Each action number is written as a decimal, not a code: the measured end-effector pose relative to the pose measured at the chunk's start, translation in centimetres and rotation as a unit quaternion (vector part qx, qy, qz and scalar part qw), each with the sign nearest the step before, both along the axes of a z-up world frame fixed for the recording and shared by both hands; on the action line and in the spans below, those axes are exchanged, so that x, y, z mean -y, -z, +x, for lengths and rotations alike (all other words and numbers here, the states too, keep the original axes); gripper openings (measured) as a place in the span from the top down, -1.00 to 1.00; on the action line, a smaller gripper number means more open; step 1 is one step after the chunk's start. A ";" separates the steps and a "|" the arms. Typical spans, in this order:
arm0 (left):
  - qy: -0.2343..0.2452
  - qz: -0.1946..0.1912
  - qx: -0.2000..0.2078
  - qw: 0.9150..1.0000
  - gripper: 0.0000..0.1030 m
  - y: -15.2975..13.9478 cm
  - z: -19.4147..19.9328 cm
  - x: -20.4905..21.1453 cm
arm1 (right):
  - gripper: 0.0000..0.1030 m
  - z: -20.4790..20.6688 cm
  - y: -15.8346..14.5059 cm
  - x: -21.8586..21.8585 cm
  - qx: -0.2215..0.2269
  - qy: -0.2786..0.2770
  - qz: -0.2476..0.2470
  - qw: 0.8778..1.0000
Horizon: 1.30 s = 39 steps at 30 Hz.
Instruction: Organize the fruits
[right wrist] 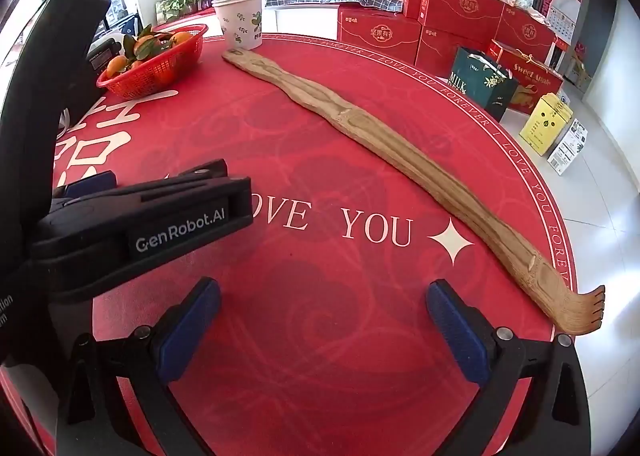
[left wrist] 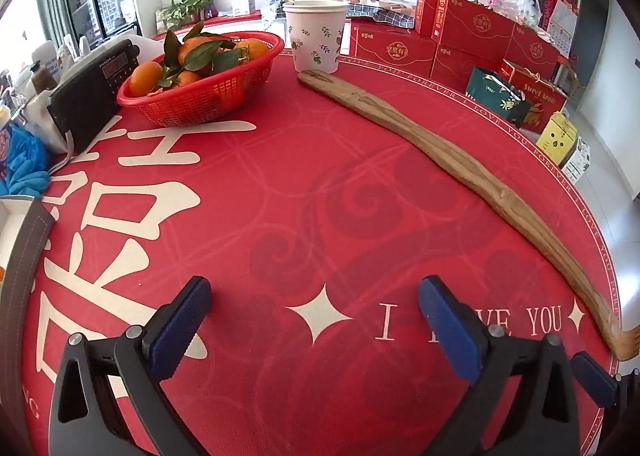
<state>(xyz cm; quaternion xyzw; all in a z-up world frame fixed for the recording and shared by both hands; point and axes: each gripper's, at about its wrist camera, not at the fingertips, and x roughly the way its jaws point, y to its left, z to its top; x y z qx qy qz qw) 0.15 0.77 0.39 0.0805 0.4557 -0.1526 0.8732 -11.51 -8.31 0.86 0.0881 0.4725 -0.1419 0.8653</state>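
A red plastic basket (left wrist: 208, 94) (right wrist: 154, 70) at the far left of the round table holds several oranges (left wrist: 145, 77) (right wrist: 117, 65) with green leaves. My left gripper (left wrist: 314, 290) hangs over the red tablecloth near the front, open, with nothing between its blue pads, far from the basket. In the right wrist view my right gripper (right wrist: 323, 292) is open and empty too, over the cloth by the "YOU" lettering. The left gripper's black body (right wrist: 140, 224) shows just left of it.
A long wooden back scratcher (left wrist: 460, 160) (right wrist: 400, 160) lies diagonally across the table. A paper cup (left wrist: 315, 36) (right wrist: 240, 22) stands at the far edge. A black radio (left wrist: 94, 88) sits left of the basket. Red gift boxes (left wrist: 472, 36) stand on the floor beyond.
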 end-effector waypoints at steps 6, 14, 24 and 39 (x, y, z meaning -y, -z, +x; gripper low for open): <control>-0.001 -0.002 0.001 1.000 -0.99 -0.1 -0.2 0.0 | -1.00 0.6 -0.1 -0.4 -0.002 0.004 0.001 1.000; -0.001 -0.002 0.002 1.000 -0.99 -0.1 -0.2 0.0 | -1.00 0.0 0.0 0.0 -0.002 0.000 0.002 1.000; -0.001 -0.002 0.002 1.000 -0.99 -0.1 -0.2 0.0 | -1.00 0.2 0.0 -0.2 -0.003 0.008 0.002 1.000; -0.001 -0.002 0.001 1.000 -0.99 0.4 -0.5 0.2 | -1.00 0.4 -0.1 -0.2 -0.001 0.012 0.001 1.000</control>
